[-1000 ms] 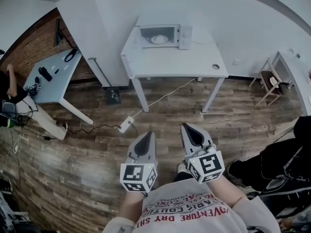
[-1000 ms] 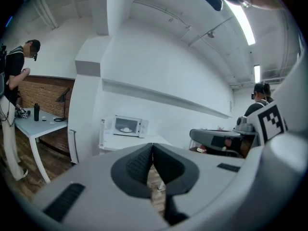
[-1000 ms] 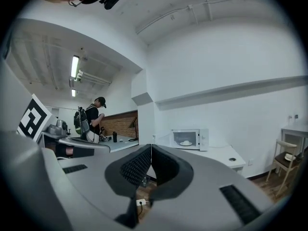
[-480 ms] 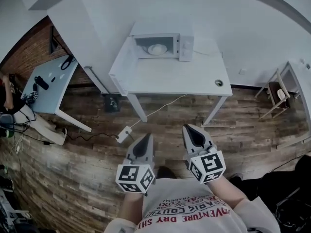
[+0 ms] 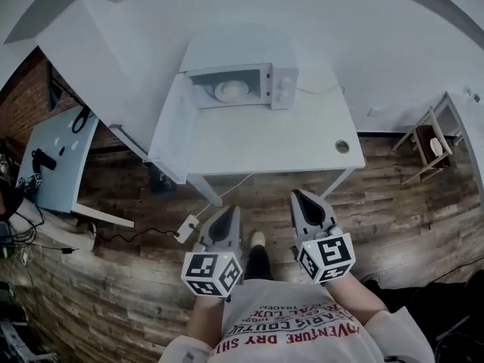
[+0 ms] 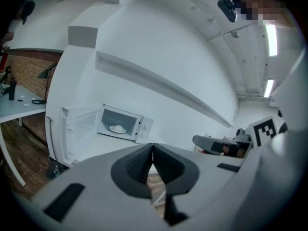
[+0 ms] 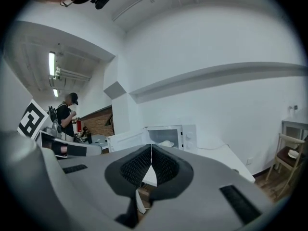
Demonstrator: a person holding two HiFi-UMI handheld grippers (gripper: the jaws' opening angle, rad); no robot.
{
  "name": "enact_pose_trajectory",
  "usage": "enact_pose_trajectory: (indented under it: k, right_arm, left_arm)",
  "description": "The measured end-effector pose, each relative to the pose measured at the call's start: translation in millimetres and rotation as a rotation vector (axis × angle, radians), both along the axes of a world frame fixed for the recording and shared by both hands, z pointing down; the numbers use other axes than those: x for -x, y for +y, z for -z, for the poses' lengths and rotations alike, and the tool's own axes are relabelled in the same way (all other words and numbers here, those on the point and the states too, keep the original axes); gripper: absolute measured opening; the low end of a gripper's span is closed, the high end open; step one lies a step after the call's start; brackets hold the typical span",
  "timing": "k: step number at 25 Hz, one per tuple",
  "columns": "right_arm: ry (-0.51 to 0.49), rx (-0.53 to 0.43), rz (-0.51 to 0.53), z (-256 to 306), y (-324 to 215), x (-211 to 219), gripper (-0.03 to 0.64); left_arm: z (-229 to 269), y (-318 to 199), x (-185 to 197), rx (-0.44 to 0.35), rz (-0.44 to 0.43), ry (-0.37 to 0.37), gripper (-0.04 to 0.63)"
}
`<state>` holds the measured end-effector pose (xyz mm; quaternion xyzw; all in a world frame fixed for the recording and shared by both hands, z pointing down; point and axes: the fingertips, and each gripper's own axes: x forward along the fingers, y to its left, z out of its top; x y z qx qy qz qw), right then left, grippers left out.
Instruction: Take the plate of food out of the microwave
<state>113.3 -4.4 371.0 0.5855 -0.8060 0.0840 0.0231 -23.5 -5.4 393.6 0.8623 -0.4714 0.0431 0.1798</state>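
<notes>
A white microwave stands at the back of a white table, its door swung wide open to the left. Inside sits a plate of pale food, also visible in the left gripper view as the plate and in the right gripper view as the plate. My left gripper and right gripper are both shut and empty, held close to my chest, well short of the table's front edge.
A second, light blue table with small items stands at the left by a brick wall. A power strip and cable lie on the wooden floor under the table. A wooden chair stands at the right. A person stands far off.
The table and microwave have come closer and lower in the head view as I walk toward them. Both grippers have stayed shut in the same place before my chest.
</notes>
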Motion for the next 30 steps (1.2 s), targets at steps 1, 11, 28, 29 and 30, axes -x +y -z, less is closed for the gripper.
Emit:
enact_pose_trajectory:
  k: [1,11,28,29,30]
  right_arm:
    - [0.004,0.006,-0.008,0,-16,0,0.012]
    - [0.027,0.023,-0.059,0,-184,11,0.012]
    - [0.046,0.134,0.105,-47,-370,6,0.012]
    - [0.046,0.135,0.129,-50,-379,8,0.012]
    - [0.047,0.134,0.149,-54,-389,8,0.012]
  left_arm:
    - [1,-18,-1,-0.001,-0.011,-0.001,0.006]
    - [6,-193,7,-0.009,-0.079,-0.023,0.006]
    - [-41,-368,-19,0.078,0.005,-0.041,0.006]
    - [-45,-378,-21,0.087,0.016,-0.035,0.006]
    - [-50,-388,-22,0.097,0.030,-0.028,0.006]
